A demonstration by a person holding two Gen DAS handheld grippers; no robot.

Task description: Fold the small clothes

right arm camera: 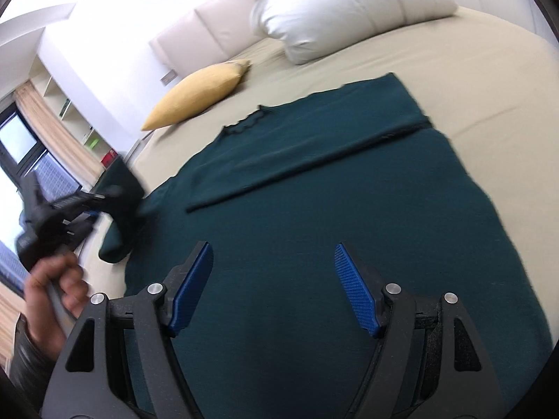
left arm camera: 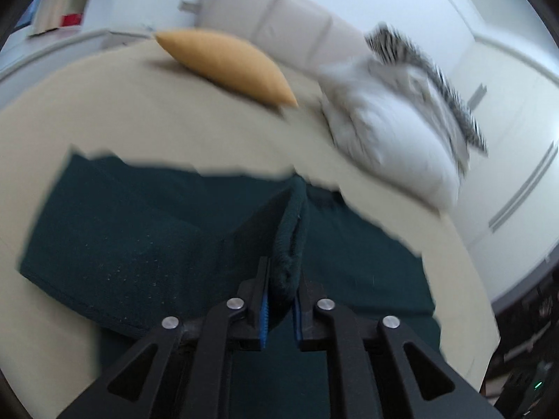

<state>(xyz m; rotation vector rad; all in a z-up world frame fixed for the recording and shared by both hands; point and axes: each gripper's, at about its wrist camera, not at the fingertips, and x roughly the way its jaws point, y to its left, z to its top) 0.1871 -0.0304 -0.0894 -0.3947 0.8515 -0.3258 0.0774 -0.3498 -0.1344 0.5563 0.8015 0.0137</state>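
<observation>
The soft, floppy green top (right arm camera: 314, 181) lies flat on the bed (right arm camera: 471, 52), its edge pinched tight by the left gripper (left arm camera: 281, 279) at nine o'clock, while the right gripper (right arm camera: 272, 279) hangs wide open above the cloth.

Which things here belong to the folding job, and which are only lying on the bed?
Belonging to the job:
- dark green garment, spread on the bed
- left gripper, shut on a bunched edge of the garment
- right gripper, open above the garment

Only lying about:
- yellow cushion
- white pillow
- striped cloth behind the pillow
</observation>
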